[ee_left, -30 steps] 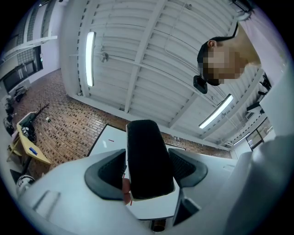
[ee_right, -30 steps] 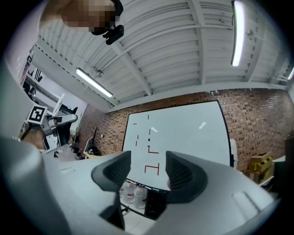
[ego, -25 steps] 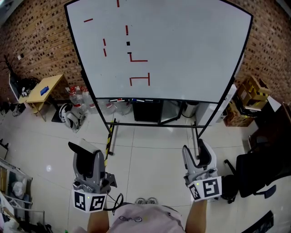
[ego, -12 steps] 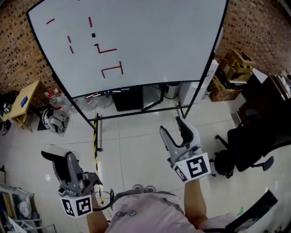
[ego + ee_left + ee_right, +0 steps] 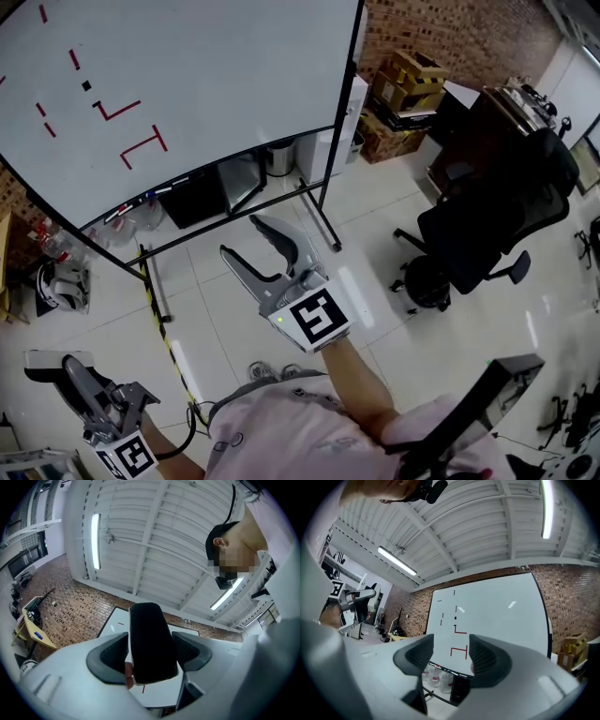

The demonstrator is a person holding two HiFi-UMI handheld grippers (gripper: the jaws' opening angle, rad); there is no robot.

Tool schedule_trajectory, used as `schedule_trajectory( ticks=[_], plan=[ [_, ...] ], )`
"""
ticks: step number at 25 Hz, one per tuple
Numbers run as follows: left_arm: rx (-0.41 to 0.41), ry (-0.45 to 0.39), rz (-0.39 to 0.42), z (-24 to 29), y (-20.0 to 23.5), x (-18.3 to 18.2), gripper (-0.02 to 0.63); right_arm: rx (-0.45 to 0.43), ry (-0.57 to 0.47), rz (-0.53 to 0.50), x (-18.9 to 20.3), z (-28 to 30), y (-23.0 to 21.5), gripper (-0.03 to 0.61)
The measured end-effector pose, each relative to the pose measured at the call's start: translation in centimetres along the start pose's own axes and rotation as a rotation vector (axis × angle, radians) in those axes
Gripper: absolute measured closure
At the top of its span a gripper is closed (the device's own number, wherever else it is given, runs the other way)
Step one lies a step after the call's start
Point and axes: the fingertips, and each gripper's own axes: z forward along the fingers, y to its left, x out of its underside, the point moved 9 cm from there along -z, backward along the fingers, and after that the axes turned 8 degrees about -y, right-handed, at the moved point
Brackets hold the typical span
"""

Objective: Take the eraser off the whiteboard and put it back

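Observation:
The eraser (image 5: pixel 150 644), a black felt block with a white back, sits between the jaws of my left gripper (image 5: pixel 150 652), which is shut on it. In the head view that gripper (image 5: pixel 80 389) is low at the bottom left with the eraser (image 5: pixel 62 367) sticking up from it. The whiteboard (image 5: pixel 206 75) with red marks stands at the upper left, well away from both grippers. My right gripper (image 5: pixel 251 241) hangs mid-frame over the floor, open and empty. In the right gripper view my right gripper (image 5: pixel 452 656) points toward the whiteboard (image 5: pixel 501 611).
The whiteboard stand's legs (image 5: pixel 323 220) and a marker ledge (image 5: pixel 150 195) are in front. A yellow-black striped bar (image 5: pixel 167 336) runs along the floor. A black office chair (image 5: pixel 487 220) is at the right, cardboard boxes (image 5: pixel 408 80) behind it. Water bottles (image 5: pixel 436 677) stand under the board.
The head view has swung right, so the whiteboard has slid to the upper left. The left gripper with the eraser has dropped into the bottom-left corner; the right gripper has shifted to mid-frame.

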Motion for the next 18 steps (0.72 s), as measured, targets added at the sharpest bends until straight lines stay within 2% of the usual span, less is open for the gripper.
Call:
schedule_trajectory(
  ticks=[8,13,18],
  plan=[
    [0.043,0.025,-0.017,1.9,5.5,0.3,0.314,-0.011,0.003,-0.01,1.1,6.2,3.7,0.348],
    [0.033,0.033,-0.005,3.2,8.2,1.0,0.314,-0.02,0.017,0.008,2.1,9.4,5.2,0.348],
    [0.007,0.025,0.03,5.3,9.8,2.4,0.315,-0.06,0.021,-0.046,3.3,12.3,4.8,0.348]
  ],
)
